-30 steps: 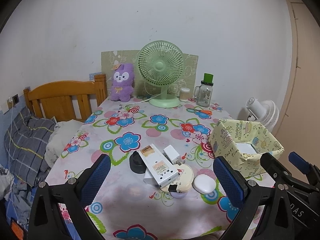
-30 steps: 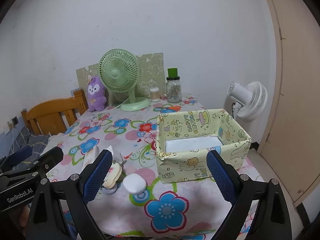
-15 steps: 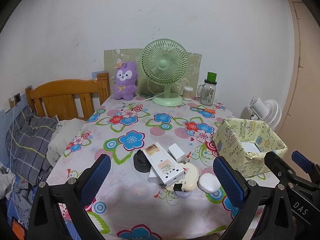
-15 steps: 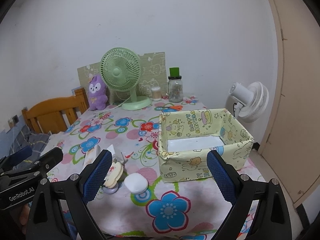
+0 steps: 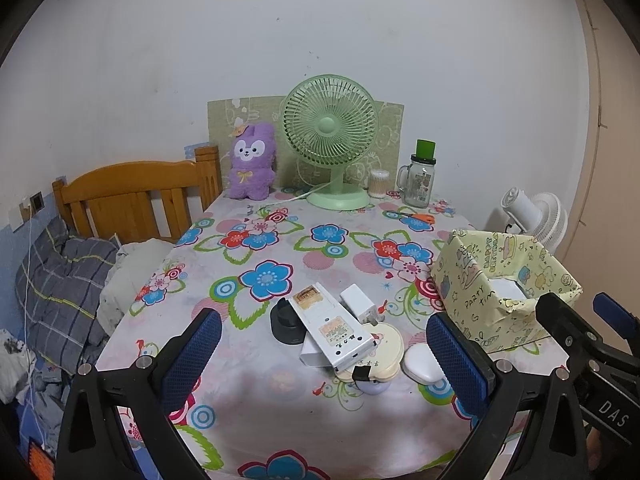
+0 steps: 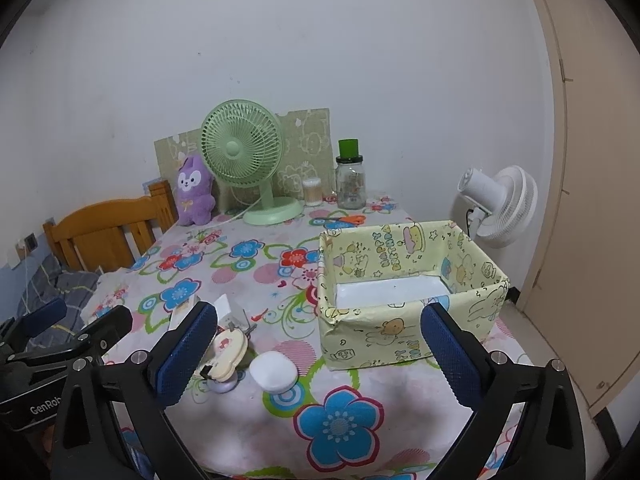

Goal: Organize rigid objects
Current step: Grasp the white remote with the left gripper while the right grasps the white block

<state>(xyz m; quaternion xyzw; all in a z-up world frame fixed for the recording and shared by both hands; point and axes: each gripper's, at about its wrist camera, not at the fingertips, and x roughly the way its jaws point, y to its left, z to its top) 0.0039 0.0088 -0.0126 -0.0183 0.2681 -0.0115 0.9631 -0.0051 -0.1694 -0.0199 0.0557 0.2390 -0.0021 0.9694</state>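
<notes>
left gripper (image 5: 322, 354): jaws spread, nothing between | right gripper (image 6: 318, 354): jaws opening, nothing between | pile of small objects (image 5: 340, 332): table's near edge | yellow box (image 6: 408, 280): table's right edge, just beside pile

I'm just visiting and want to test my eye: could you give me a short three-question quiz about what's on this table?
1. True or false: the yellow box already holds the small items.
2. What lies on top of the black round item: A) the white remote-like device, B) the scissors, C) the purple plush?
3. Which thing stands between the green fan and the glass jar?

Key:
1. False; only its white bottom shows.
2. A.
3. The small tub of cotton swabs.
</notes>
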